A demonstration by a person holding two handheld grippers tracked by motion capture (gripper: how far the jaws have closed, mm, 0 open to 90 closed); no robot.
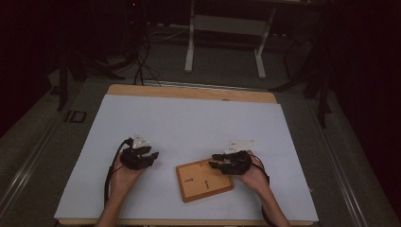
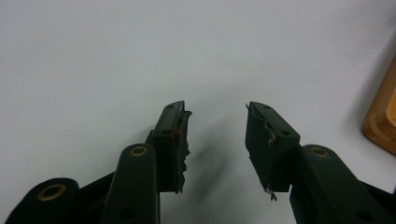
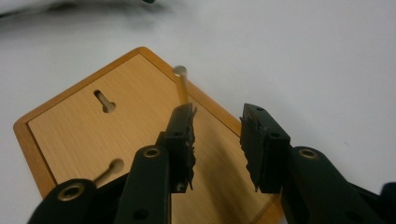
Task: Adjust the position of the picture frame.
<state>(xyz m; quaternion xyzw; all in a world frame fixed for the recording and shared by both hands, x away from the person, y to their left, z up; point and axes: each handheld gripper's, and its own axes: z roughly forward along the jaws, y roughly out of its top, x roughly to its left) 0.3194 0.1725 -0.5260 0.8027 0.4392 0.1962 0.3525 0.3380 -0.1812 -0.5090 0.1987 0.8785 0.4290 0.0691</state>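
A flat wooden board (image 1: 204, 181) with a raised rim lies on the white table cover, near the front edge and right of centre. It has two keyhole slots (image 3: 105, 100) cut into its face. My right gripper (image 1: 213, 161) hovers over the board's far right corner, jaws open with nothing between them (image 3: 217, 112). A small blurred peg (image 3: 180, 72) stands at the board's rim just beyond its left jaw. My left gripper (image 1: 152, 156) rests to the left of the board, apart from it, open and empty (image 2: 215, 109). The board's corner (image 2: 383, 121) sits off to its right.
A white sheet (image 1: 189, 123) covers the tabletop, whose wooden far edge (image 1: 189, 92) stays bare. Beyond the table are a dark floor, cables (image 1: 142, 61) and a white desk frame (image 1: 224, 23).
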